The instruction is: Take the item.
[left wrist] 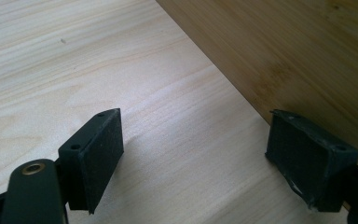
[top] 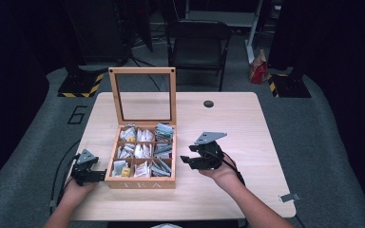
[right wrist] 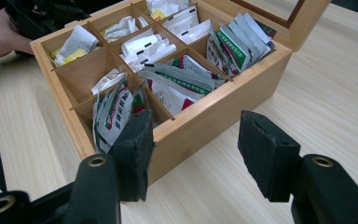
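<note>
A wooden tea box (top: 141, 183) stood on the pale counter (top: 228, 123), a little left of its middle, its glass-paned lid (top: 142, 95) raised upright at the far side. Nine compartments held paper tea sachets (right wrist: 175, 84) — white ones in the left and middle columns, green-and-red ones in the column nearest the right claw.

The left claw (top: 96, 176) lay low on the counter against the box's near left corner. In the left gripper view its jaws stood wide apart with bare counter between them, one pad (left wrist: 307, 149) close against the box's side wall; nothing was gripped.

The right claw (top: 190, 160) hovered just beside the box's right wall — apart from it, tilted towards the sachets. Its jaws stood partly open and empty, with the box's near corner showing between them in the right gripper view.
</note>
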